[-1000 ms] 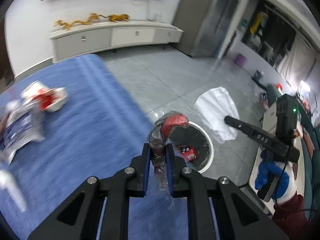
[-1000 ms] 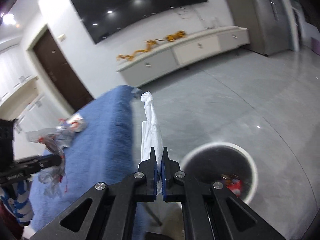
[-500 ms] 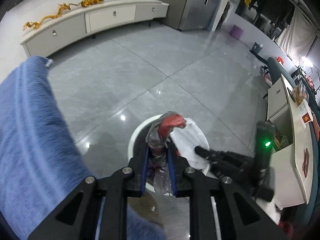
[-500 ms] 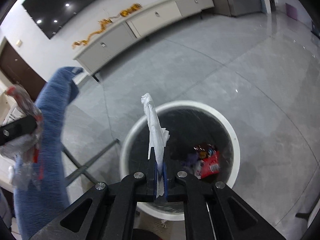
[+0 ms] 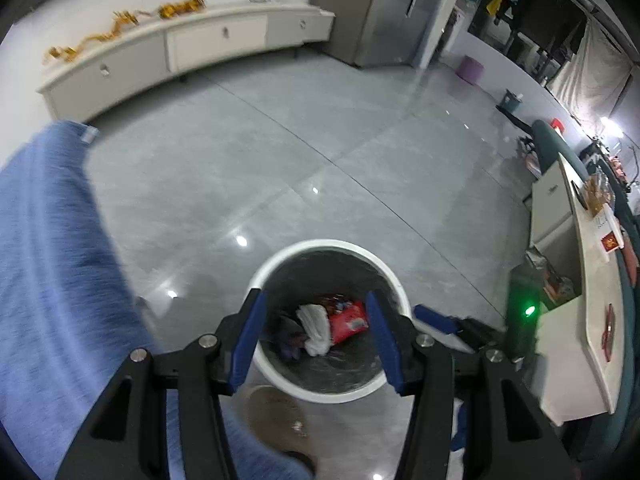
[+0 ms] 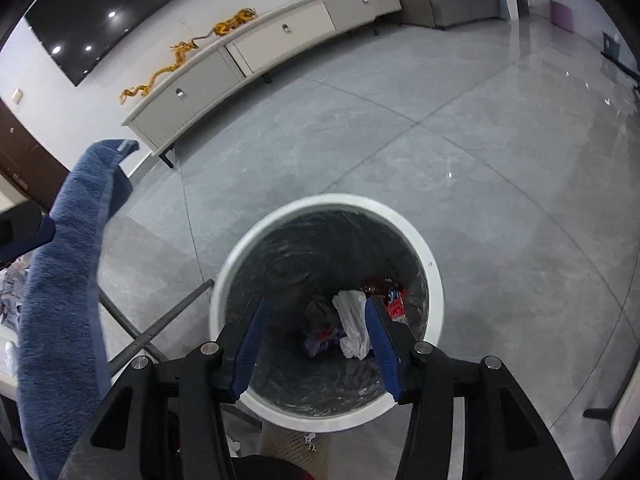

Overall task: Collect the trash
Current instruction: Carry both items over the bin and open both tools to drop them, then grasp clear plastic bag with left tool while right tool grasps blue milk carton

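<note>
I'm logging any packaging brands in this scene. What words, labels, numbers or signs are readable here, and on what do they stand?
Nothing can be read with certainty.
Red wrapper in the trash bin: printing shows, too small and blurred to read.
White card with a red mark on the counter: print too small to read.
Red items on the same counter: no legible text.
Both grippers are opening, with nothing between the jaws.

A white bin (image 6: 434,280) is showing a black liner (image 6: 288,256); inside are lying white tissue (image 6: 352,324) and a red wrapper (image 5: 348,320). Blue cloth (image 6: 64,280) is draping over grey floor (image 6: 440,152).
</note>
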A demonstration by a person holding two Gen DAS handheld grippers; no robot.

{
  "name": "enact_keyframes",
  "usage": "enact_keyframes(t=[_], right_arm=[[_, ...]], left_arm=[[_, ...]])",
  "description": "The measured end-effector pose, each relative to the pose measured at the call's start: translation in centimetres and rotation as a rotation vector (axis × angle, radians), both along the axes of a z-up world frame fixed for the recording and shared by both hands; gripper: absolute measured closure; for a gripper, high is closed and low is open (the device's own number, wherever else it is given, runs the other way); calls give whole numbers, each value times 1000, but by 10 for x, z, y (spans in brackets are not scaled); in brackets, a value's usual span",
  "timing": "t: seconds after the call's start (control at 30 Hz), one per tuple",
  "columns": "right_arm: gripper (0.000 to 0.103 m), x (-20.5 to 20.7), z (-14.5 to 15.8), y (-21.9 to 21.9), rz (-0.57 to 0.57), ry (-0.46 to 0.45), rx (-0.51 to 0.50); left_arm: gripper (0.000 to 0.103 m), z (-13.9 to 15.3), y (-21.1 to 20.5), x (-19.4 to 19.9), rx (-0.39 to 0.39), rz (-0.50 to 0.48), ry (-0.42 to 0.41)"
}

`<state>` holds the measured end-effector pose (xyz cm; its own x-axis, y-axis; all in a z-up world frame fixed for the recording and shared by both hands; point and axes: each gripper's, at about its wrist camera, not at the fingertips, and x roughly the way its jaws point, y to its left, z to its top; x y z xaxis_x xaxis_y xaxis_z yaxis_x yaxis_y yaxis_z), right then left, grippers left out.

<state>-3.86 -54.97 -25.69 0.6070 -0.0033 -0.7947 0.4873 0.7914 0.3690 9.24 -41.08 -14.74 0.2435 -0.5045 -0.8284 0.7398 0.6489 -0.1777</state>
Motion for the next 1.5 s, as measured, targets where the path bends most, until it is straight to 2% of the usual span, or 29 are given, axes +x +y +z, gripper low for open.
enact_keyframes(t=[0.2,0.33,0.47,0.63,0.77,0.87,1.07,1.27,1.4,1.5], right_arm=[[54,5,56,35,86,-90,-56],[54,15,97,71,177,-161,-95],[54,35,136,124,318,-224,-128],[54,65,155,189,484,-259,-151],[54,100,157,245,627,-266,-151],[53,132,151,288,744,-265,-139],[52,178,130,347,905,-250,-144],[52,207,120,371,981,-259,-148],[52,219,119,384,1004,-275,-168],[52,219,120,389,1016,-291,-182]], left_arm=[[53,30,81,0,-11,104,-101],[52,43,150,0,-26,200,-148],[52,48,228,3,-33,334,-182],[51,44,335,17,-22,566,-181],[50,28,382,28,21,701,-159],[50,11,401,43,59,760,-118],[50,-5,401,72,90,770,-105],[50,-12,409,97,94,789,-88],[51,-19,423,100,83,798,-70],[61,-22,436,98,92,797,-83]])
